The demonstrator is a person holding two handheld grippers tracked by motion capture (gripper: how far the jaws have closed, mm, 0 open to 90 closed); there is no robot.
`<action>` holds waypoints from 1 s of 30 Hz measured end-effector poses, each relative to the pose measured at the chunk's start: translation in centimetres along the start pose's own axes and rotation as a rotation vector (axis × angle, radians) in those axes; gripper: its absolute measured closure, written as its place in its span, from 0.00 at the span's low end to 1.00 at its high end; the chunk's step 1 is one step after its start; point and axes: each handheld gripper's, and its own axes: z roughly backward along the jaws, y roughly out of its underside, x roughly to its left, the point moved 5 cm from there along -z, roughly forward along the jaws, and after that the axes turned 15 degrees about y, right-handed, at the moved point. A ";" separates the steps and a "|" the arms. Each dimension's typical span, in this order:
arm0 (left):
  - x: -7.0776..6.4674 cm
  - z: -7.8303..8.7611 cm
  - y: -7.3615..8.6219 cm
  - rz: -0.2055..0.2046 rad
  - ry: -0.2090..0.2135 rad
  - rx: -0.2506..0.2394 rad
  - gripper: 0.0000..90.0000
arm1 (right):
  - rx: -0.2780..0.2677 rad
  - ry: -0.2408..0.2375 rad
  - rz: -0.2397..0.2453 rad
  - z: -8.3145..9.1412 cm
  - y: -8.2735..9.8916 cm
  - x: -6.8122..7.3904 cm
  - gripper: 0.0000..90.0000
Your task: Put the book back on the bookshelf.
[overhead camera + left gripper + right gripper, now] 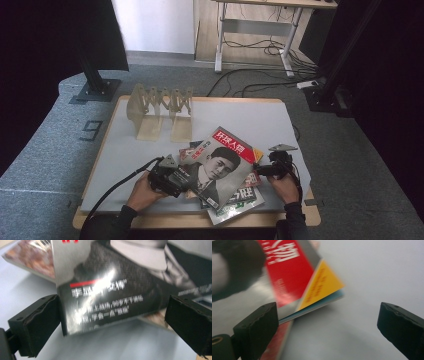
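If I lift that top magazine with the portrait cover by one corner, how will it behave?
The top magazine would probably sag: it looks thin, with soft pages fanning at its edge in the right gripper view. Its cover gleams in the left gripper view, so it may slip between the left tool pads. It lies on other magazines, so pushing may slide it across them.

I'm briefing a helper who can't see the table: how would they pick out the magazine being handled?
On the white table top, look at the near edge, where a heap of magazines lies between the left gripper and right gripper. It is the top magazine, with a red title band and a black-and-white portrait.
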 end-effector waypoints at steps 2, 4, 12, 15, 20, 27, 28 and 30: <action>-0.1 0.2 0.2 0.005 0.007 -0.014 0.04 | 0.008 -0.025 0.013 0.5 0.4 0.8 0.03; -0.3 0.4 0.3 0.000 0.010 -0.021 0.07 | 0.005 -0.047 0.025 1.0 0.7 1.6 0.02; -0.7 0.9 0.7 -0.009 -0.004 -0.031 0.25 | 0.003 -0.049 0.027 1.3 1.0 2.2 0.00; -0.9 1.1 0.8 -0.012 -0.002 -0.027 0.32 | 0.001 -0.040 0.020 0.9 0.7 1.8 0.00; -1.2 1.1 0.9 -0.015 0.005 -0.033 0.41 | 0.002 -0.018 0.020 0.2 0.1 1.3 0.00; -1.8 1.0 1.0 -0.029 0.013 -0.031 0.48 | 0.009 -0.014 0.013 -0.8 -0.5 0.7 0.00; -1.8 1.0 1.1 -0.030 0.015 -0.032 0.49 | 0.011 -0.010 0.014 -0.9 -0.6 0.6 0.00; -2.0 1.0 1.1 -0.032 0.017 -0.032 0.50 | 0.016 -0.010 0.011 -1.2 -0.7 0.4 0.00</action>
